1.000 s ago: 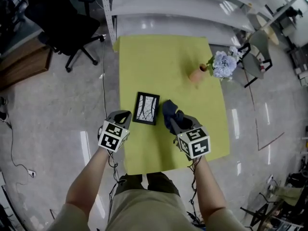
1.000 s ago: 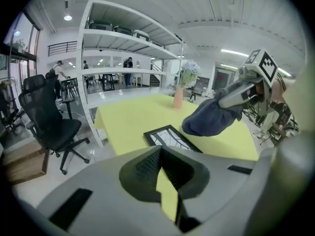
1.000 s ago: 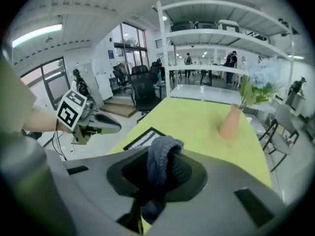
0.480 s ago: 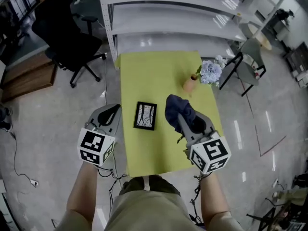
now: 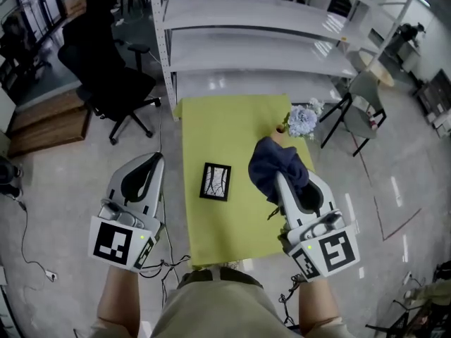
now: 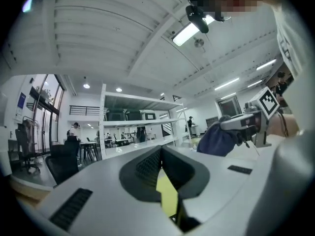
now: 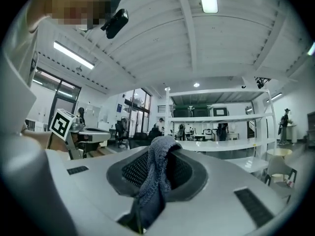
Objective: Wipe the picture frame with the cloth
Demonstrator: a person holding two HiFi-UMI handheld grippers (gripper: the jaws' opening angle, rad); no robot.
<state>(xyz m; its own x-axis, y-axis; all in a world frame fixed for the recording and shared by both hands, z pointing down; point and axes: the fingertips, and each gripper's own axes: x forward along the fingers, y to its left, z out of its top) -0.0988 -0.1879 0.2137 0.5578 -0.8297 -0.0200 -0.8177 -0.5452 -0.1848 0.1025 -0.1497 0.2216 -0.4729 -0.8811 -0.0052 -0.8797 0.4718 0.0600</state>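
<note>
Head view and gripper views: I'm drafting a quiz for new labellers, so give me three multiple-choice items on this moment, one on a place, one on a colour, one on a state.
1. Where does the picture frame lie?
A. on the floor
B. on the yellow-green table
C. on a shelf

2. What colour is the cloth?
A. white
B. red
C. dark blue

3. How is the right gripper?
A. open and empty
B. shut on the cloth
C. shut on the frame

Answers:
1 B: the head view shows the frame flat on the table, nearer its left edge.
2 C: the cloth looks dark blue in the head view and the right gripper view.
3 B: the right gripper view shows the cloth pinched between its jaws.
</note>
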